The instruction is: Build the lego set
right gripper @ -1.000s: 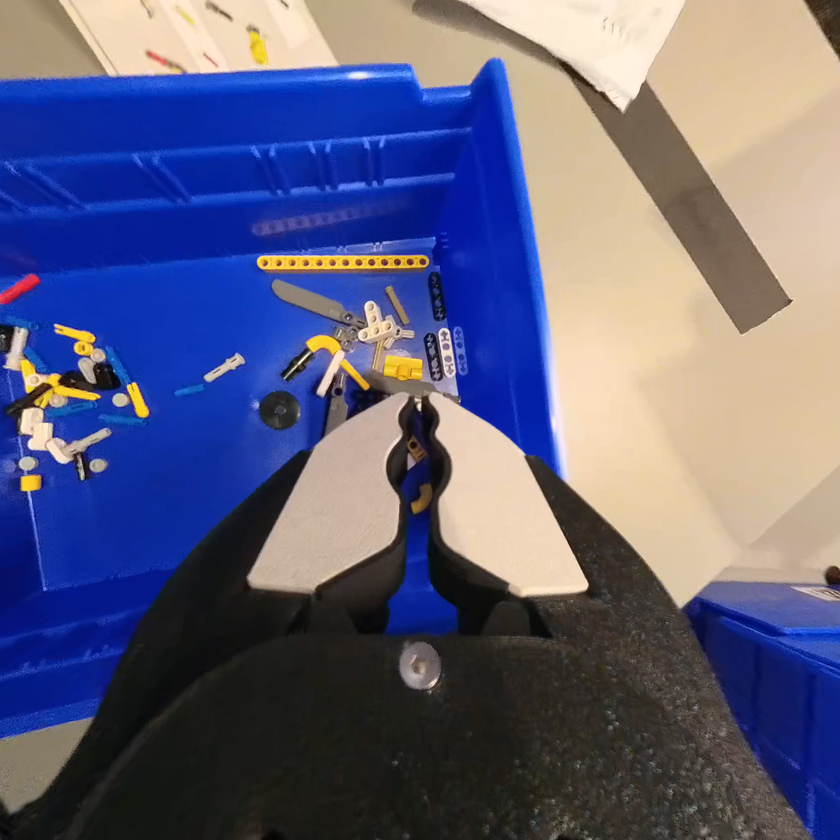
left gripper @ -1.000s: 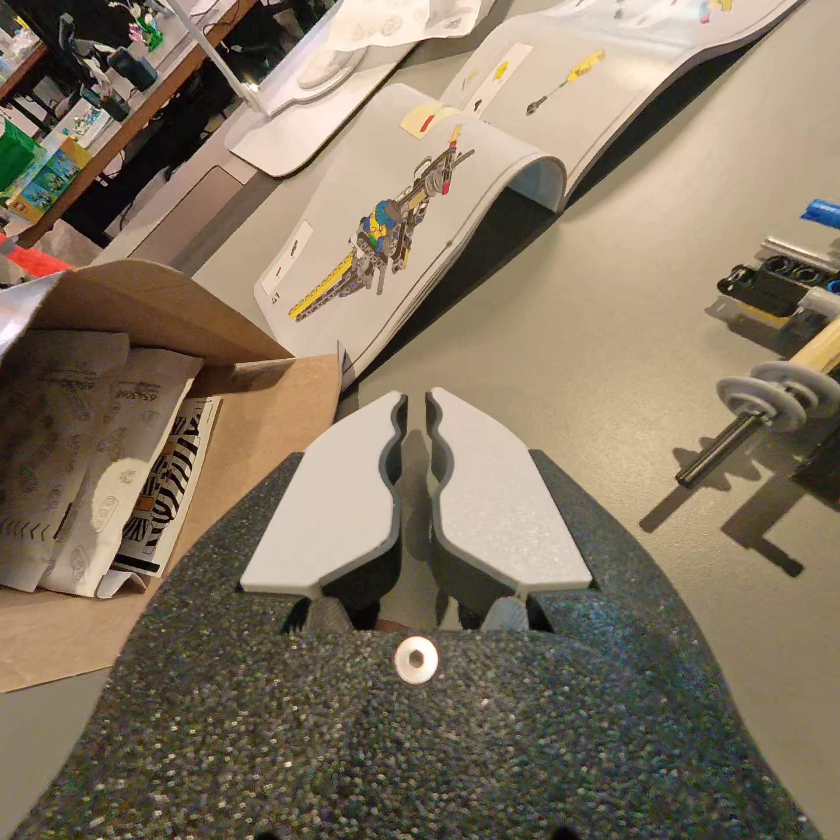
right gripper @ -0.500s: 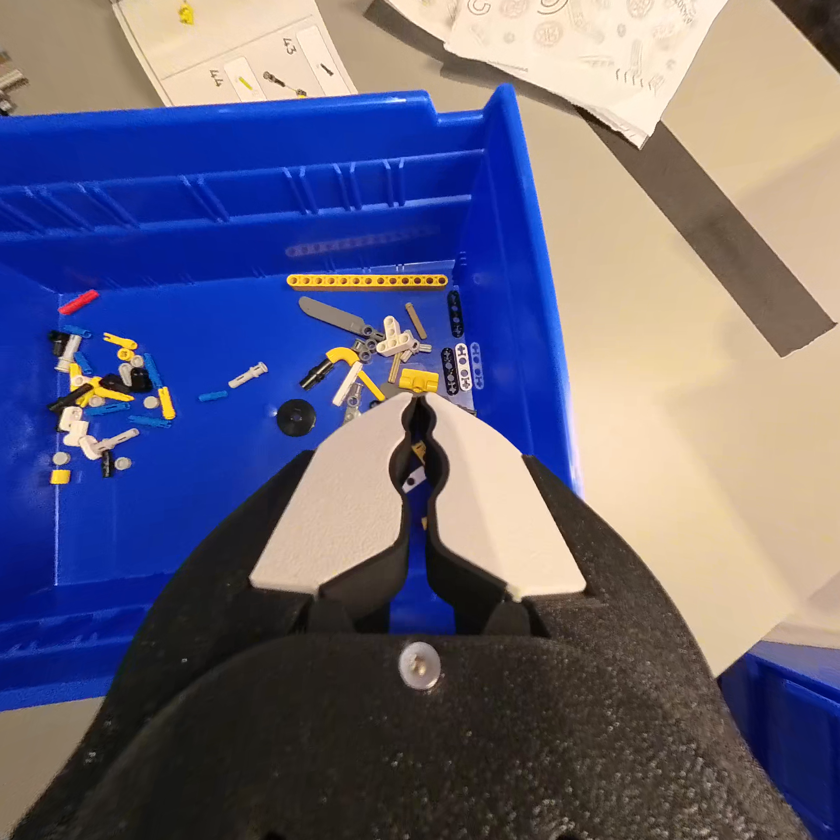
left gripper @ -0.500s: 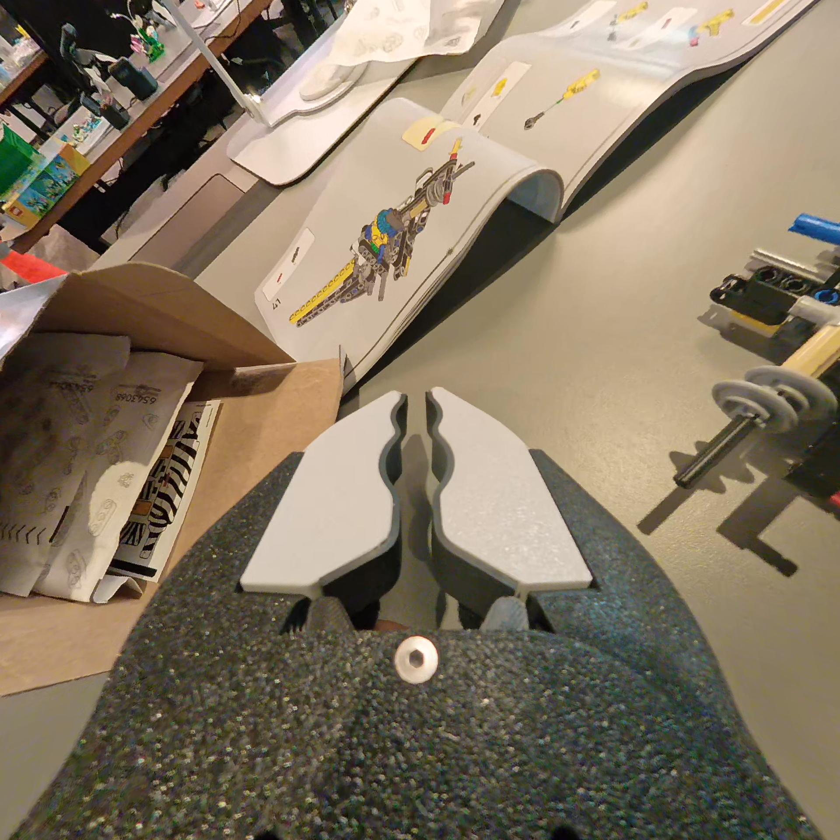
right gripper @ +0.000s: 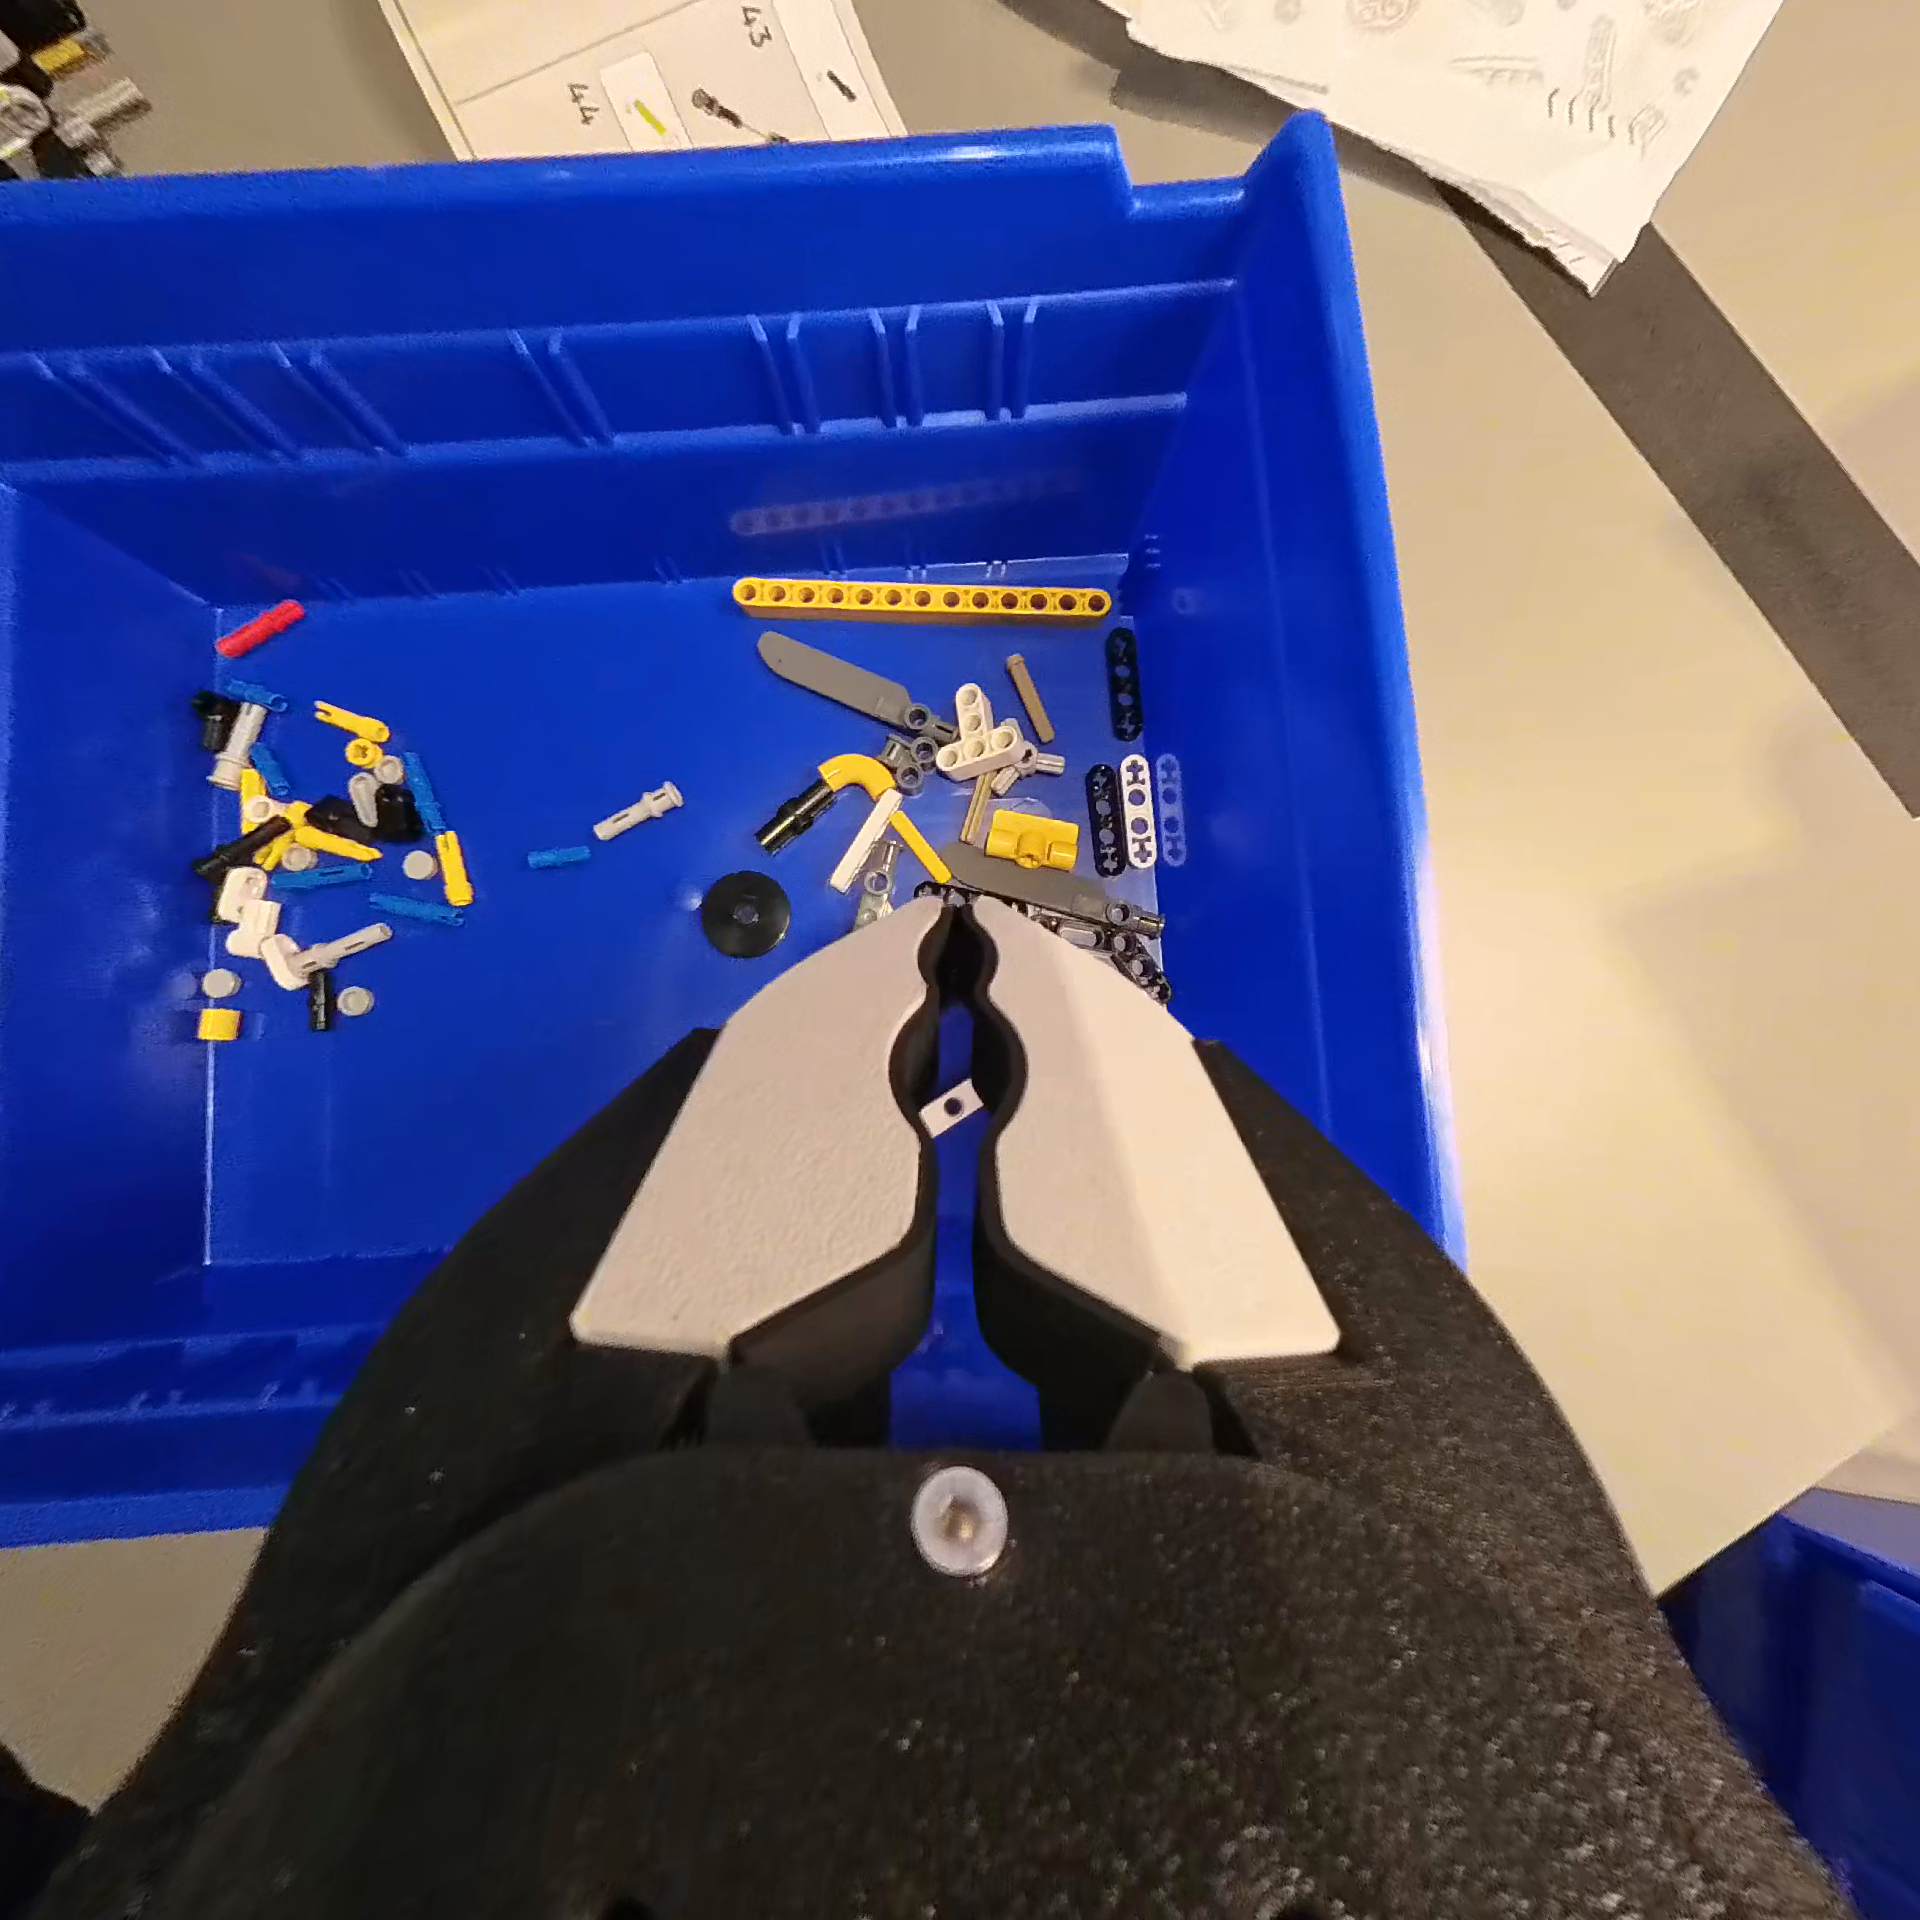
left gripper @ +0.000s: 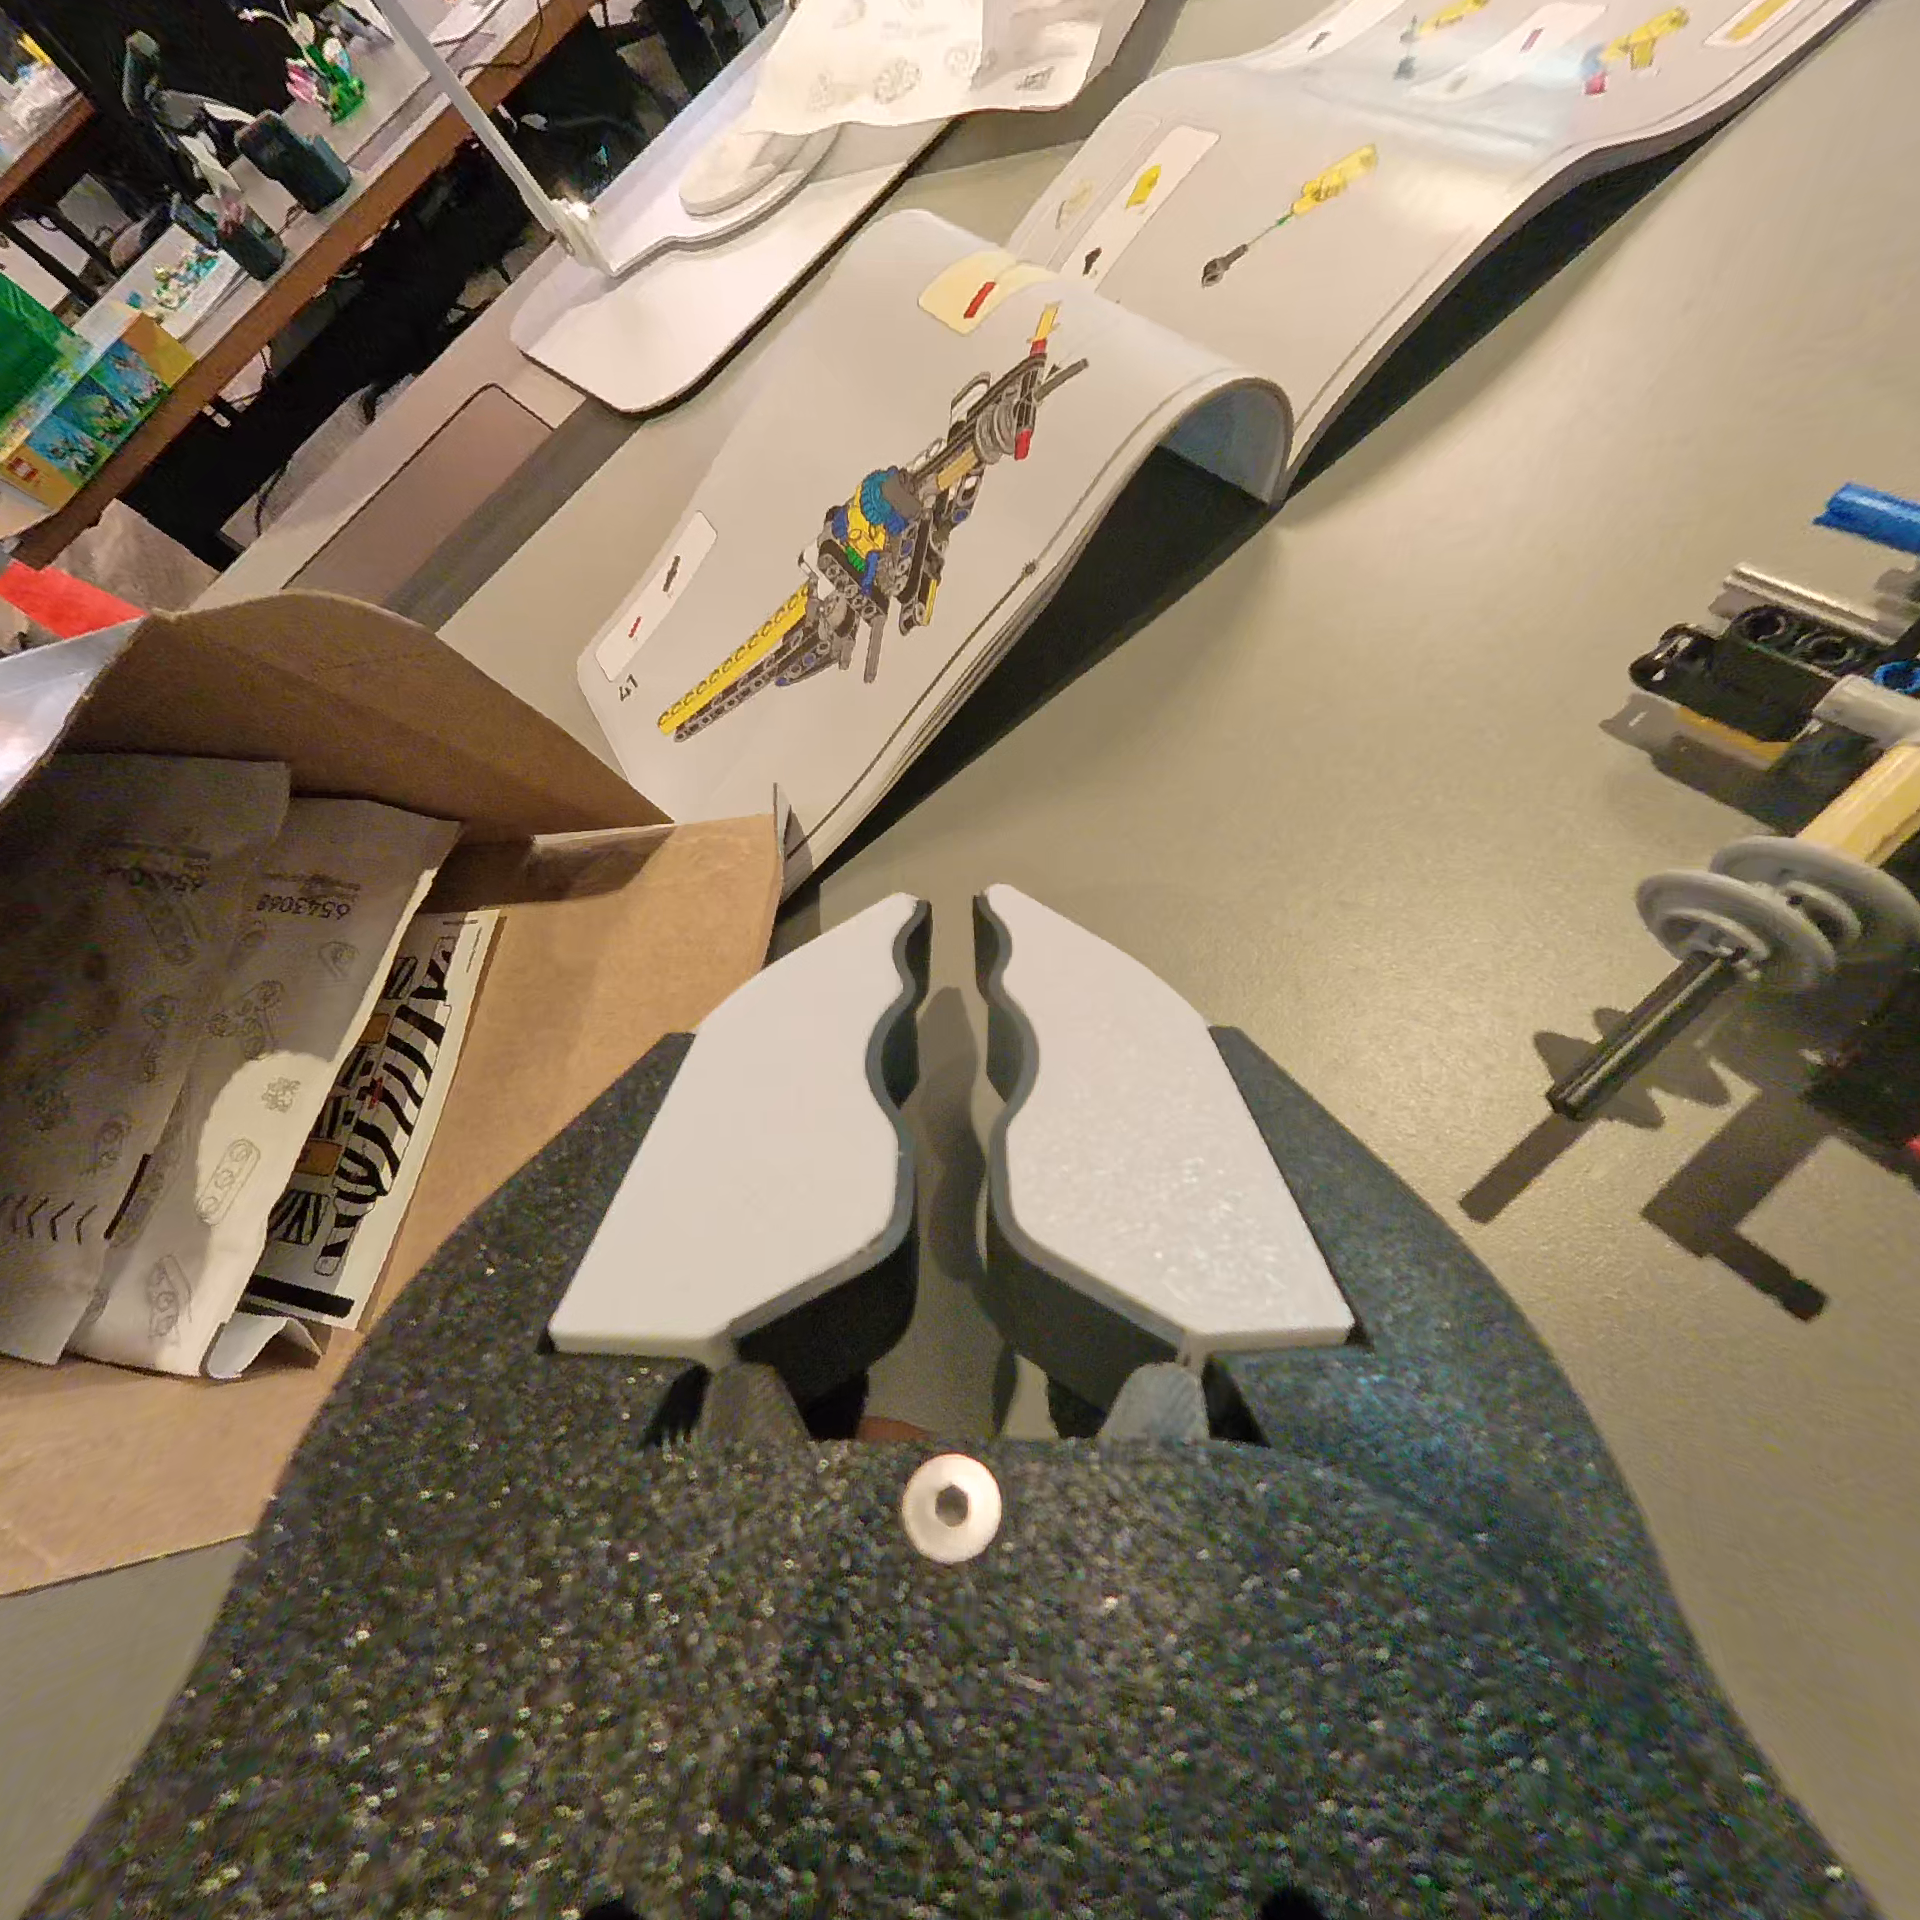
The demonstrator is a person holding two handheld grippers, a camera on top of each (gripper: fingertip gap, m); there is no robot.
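My left gripper (left gripper: 951, 904) hovers over the grey table, its jaws almost together with a thin gap and nothing between them. A partly built model (left gripper: 1766, 914) with grey discs on a black axle lies to its right. The open instruction booklet (left gripper: 935, 520) lies ahead. My right gripper (right gripper: 954, 909) is shut above the right part of the blue bin (right gripper: 1288, 727); I cannot tell whether a small piece is pinched at the tips. Loose pieces lie on the bin floor: a long yellow beam (right gripper: 920, 598), a grey blade (right gripper: 831, 681), a black dish (right gripper: 745, 912) and a small cluster (right gripper: 312, 831).
A cardboard box (left gripper: 312, 707) with paper bags (left gripper: 156, 1039) stands left of the left gripper. A white lamp base (left gripper: 665, 312) sits behind the booklet. A second blue bin (right gripper: 1849, 1662) is at the lower right, and a torn paper bag (right gripper: 1507, 94) lies beyond the first bin. Across from one pair of fingers to the other is roughly 50 cm. From my right tips it is roughly 9 cm to the black dish (right gripper: 745, 912); from my left, 45 cm.
My right gripper has risen and drawn back from the bin floor, staying shut, so more of the bin shows. The left gripper has drifted slightly and its jaws have not moved.
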